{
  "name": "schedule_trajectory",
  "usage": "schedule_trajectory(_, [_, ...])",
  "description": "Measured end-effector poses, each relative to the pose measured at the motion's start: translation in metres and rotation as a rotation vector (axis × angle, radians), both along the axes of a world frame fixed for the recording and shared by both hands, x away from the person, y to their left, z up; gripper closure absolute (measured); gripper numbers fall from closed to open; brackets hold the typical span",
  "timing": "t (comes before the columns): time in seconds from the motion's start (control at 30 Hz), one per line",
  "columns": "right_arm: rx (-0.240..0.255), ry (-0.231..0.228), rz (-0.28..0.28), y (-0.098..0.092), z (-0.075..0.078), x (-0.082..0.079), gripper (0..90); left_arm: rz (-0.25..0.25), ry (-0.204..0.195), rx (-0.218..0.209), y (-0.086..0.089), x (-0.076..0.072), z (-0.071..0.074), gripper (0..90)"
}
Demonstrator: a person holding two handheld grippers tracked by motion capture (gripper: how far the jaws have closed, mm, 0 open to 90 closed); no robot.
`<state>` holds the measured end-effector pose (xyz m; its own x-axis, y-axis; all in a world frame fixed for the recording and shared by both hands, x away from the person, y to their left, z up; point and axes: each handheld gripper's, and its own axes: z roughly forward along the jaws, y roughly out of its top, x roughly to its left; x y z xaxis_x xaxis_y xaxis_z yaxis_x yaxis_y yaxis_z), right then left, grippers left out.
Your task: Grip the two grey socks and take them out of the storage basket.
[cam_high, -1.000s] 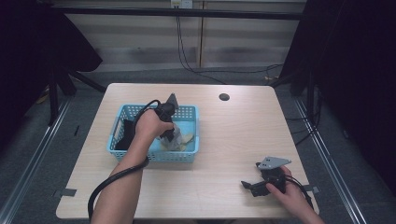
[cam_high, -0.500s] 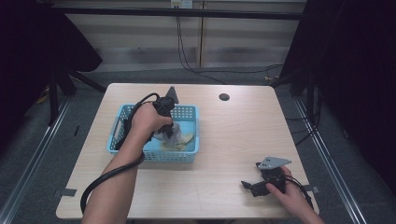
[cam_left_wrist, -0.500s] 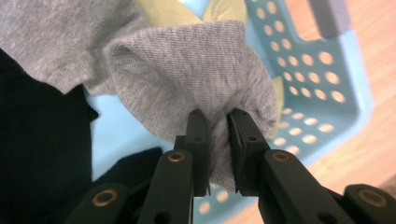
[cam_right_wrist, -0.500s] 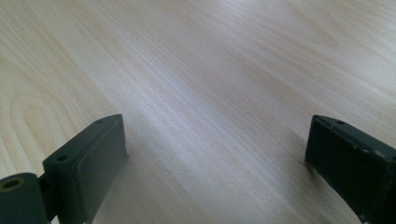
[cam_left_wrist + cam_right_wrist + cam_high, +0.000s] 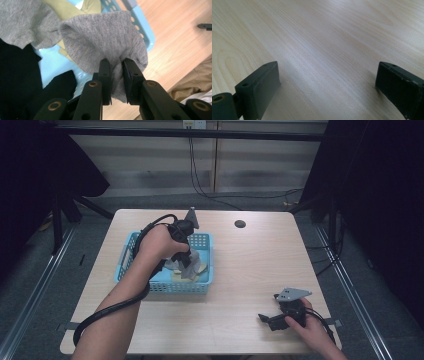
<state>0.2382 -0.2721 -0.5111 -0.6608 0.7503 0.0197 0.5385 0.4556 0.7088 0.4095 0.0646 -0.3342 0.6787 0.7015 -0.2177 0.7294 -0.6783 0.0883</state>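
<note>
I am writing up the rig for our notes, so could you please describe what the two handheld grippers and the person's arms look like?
Both grippers are black. The left gripper has two flat, blocky jaws on hinged links with brass-coloured rivets, and a thick black cable trails from it along the forearm. The right gripper has broad rectangular jaws. Each carries a grey three-cornered plate on top. The forearms are bare, with no sleeves showing.
</note>
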Motion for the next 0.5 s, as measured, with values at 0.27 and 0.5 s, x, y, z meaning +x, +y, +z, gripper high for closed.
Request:
schedule_trajectory(0.27, [0.001,0.002,-0.001,0.0,0.0,0.0,4.7,-0.076,-0.014,-0.013,-0.01,-0.016,0.016,77.7])
schedule_trajectory(0.5, [0.0,0.001,0.0,0.0,0.0,0.0,4.7,-0.126,-0.01,-0.023,-0.019,-0.026,0.018,77.7])
